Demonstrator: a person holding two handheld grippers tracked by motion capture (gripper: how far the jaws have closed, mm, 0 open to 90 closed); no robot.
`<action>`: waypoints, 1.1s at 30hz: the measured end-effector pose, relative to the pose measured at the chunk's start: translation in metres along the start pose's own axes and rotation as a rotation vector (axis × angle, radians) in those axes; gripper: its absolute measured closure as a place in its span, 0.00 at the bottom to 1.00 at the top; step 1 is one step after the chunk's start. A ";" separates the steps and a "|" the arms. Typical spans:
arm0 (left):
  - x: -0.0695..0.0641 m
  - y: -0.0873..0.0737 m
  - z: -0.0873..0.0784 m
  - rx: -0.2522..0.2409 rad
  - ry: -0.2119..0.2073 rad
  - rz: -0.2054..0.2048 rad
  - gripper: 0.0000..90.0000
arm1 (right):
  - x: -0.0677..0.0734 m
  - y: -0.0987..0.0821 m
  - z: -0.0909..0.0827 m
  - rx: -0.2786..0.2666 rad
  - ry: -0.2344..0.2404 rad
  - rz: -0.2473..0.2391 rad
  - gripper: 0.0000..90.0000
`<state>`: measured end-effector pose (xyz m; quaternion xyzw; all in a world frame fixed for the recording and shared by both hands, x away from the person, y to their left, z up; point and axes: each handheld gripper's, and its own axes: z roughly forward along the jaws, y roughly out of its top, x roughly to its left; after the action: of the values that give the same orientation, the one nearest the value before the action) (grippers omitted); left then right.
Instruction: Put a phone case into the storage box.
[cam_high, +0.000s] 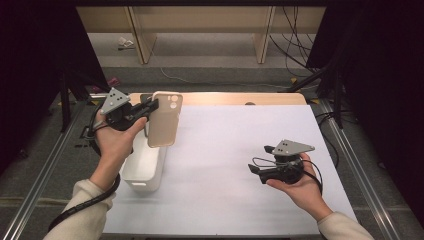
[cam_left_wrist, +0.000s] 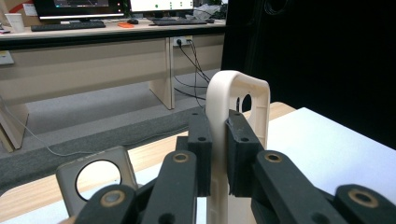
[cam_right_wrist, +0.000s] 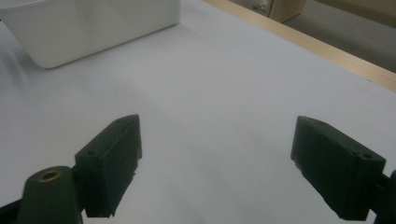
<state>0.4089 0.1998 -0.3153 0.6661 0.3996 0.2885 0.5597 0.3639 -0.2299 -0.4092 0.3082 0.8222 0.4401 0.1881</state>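
Left gripper (cam_high: 150, 107) clamped on a beige phone case (cam_high: 164, 119), held above the white bin (cam_high: 145, 167).

The case hangs upright, long axis vertical, camera cutout at top. What the bin holds cannot be told. Right gripper (cam_right_wrist: 217, 163) rests well apart, jaws wide over the white table sheet (cam_high: 240, 150).

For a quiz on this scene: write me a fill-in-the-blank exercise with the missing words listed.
1. The left gripper is shut on a beige phone ____.
2. The phone case hangs above a white ____.
3. The right gripper's jaws stand ____.
4. The bin rests on a ____ table cover.

Missing words: case; bin; open; white
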 end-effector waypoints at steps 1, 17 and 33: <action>0.001 0.000 0.000 -0.001 0.002 0.001 0.91 | 0.000 0.000 0.000 -0.001 0.000 0.000 0.19; 0.007 0.000 -0.001 -0.003 0.020 0.004 0.91 | -0.001 0.000 -0.001 -0.005 -0.003 0.009 0.19; 0.017 0.002 -0.001 0.007 0.039 0.009 0.91 | -0.002 0.000 0.000 -0.007 -0.002 0.020 0.19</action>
<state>0.4169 0.2152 -0.3145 0.6642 0.4082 0.3027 0.5483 0.3652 -0.2319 -0.4093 0.3161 0.8174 0.4443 0.1858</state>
